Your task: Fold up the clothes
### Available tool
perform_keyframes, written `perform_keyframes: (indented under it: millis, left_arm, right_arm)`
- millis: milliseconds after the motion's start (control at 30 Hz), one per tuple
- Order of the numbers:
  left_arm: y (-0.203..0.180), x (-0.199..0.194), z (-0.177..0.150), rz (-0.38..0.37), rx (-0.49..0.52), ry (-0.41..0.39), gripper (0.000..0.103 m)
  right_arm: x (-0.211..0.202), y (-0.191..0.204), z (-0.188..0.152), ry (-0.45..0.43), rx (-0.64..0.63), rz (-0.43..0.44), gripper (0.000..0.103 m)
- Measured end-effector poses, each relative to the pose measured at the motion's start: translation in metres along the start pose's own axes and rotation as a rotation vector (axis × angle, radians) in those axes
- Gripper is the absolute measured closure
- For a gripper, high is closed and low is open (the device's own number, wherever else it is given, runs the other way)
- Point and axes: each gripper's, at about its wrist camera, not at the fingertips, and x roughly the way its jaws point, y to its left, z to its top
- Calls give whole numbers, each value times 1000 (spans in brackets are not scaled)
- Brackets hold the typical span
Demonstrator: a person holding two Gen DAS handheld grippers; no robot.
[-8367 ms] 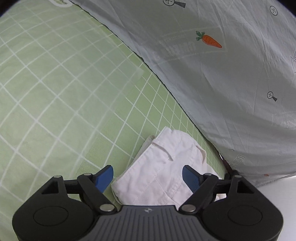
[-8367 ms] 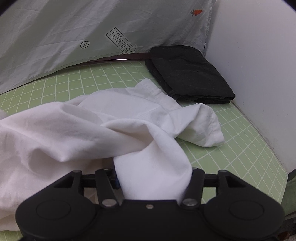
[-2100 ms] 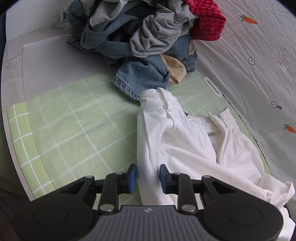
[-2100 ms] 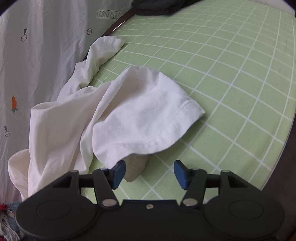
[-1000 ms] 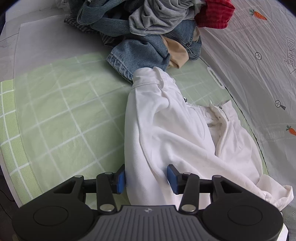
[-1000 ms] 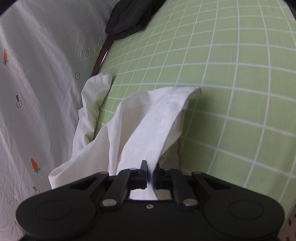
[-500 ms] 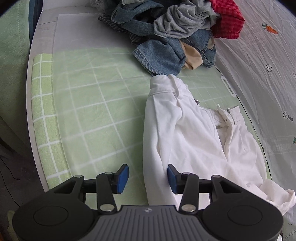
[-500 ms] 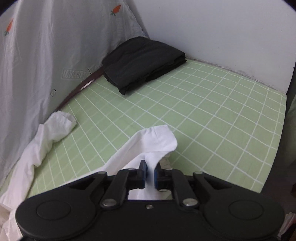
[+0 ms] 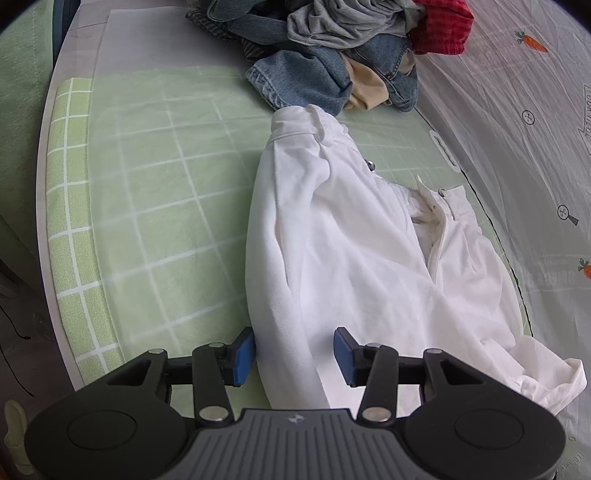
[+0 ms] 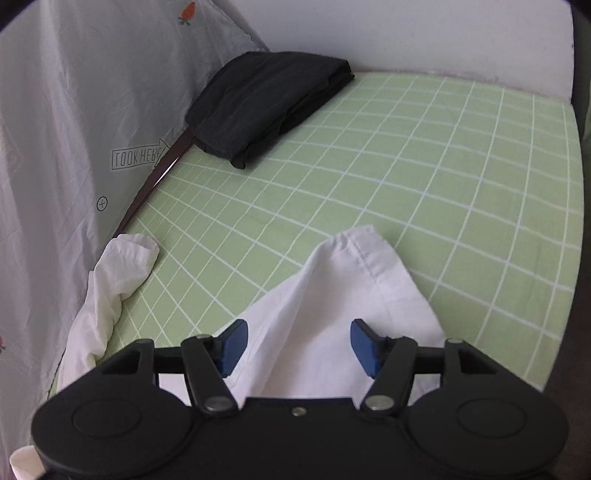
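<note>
White trousers (image 9: pixel 354 251) lie spread on the green checked bedsheet (image 9: pixel 147 192), waistband and open fly toward the clothes pile. My left gripper (image 9: pixel 293 354) stands open over the near side seam, cloth lying between its blue pads without being pinched. In the right wrist view one white trouser leg (image 10: pixel 332 306) stretches along the sheet with its hem pointing away. My right gripper (image 10: pixel 298 345) is open above that leg. The other leg (image 10: pixel 114 269) lies crumpled at the left by the curtain.
A heap of jeans, grey and red clothes (image 9: pixel 332 44) sits at the far end of the bed. A folded black garment (image 10: pixel 269 99) lies in the far corner. A grey printed curtain (image 10: pixel 74 110) runs along the bed's side. A white wall (image 10: pixel 406 33) stands behind.
My right gripper has opened and let go of the trouser leg, which now lies flat on the sheet. The left gripper stays open and has shifted slightly over the trousers.
</note>
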Motion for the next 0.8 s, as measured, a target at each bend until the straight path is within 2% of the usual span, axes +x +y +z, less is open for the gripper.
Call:
perform_keyframes:
  millis: [67, 133, 167, 200, 233, 300, 367, 433, 533, 633, 700, 733, 800]
  left_arm:
    - [-2, 2, 0, 3, -1, -1, 53]
    - [-4, 3, 0, 6, -2, -2, 52]
    - [-5, 4, 0, 7, -2, -3, 52]
    - [-6, 5, 0, 9, -3, -3, 52]
    - [-7, 6, 0, 10, -3, -4, 52]
    - [-8, 7, 1, 11, -11, -7, 52]
    - [-8, 8, 2, 8, -25, -9, 52]
    - [-8, 8, 3, 4, -39, -11, 52]
    - [-10, 10, 4, -3, -52, -16, 52]
    - [-13, 8, 6, -15, -45, -37, 52]
    - [-14, 6, 5, -25, -37, -41, 52]
    - [-13, 6, 5, -27, -35, -38, 52]
    - [-12, 9, 3, -21, -28, -26, 52]
  right_arm:
    - [16, 3, 3, 42, 13, -23, 42]
    - [32, 7, 6, 71, 17, -64, 51]
    - [37, 11, 9, 57, 8, -74, 55]
    - [43, 16, 14, 53, 3, -77, 74]
    - [50, 21, 20, 70, 5, -80, 86]
    - [61, 32, 32, 93, 13, -65, 98]
    - [65, 50, 46, 80, 7, 15, 100]
    - [53, 82, 64, 8, -61, 124, 100]
    - [7, 127, 88, -163, -122, 314, 101]
    - [-57, 143, 106, -355, -143, 507, 101]
    - [-83, 136, 107, -446, -160, 520, 101]
    - [-89, 130, 106, -469, -175, 490, 101]
    - [-79, 110, 101, -445, -193, 368, 101]
